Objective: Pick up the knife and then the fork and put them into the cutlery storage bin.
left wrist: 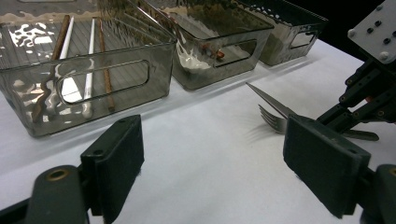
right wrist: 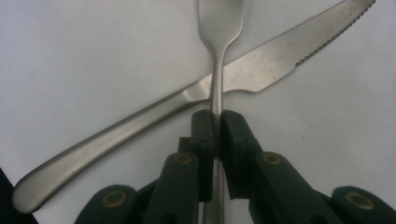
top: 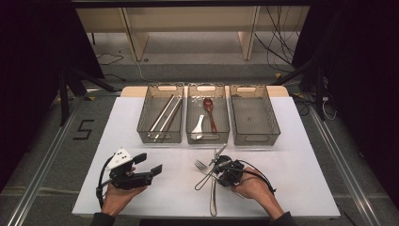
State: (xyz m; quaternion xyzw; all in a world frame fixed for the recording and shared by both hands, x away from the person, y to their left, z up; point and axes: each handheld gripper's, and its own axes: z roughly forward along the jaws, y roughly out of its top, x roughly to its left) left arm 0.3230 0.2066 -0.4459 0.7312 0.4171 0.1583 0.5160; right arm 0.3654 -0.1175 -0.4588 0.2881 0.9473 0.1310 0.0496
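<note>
The plain steel fork (right wrist: 217, 42) lies on the white worktop (top: 155, 188) in front of the three grey see-through bins, its neck crossing over a serrated steel table knife (right wrist: 196, 93). The right tongs (right wrist: 216, 122) are clenched on the fork's stem just behind that crossing. The left tongs (left wrist: 210, 158) hover released, holding nothing, well to the side. This looks like the pickup step of sorting cutlery; next the fork wants a clean lift off the knife, probably toward the empty right-hand bin (top: 254, 120).
</note>
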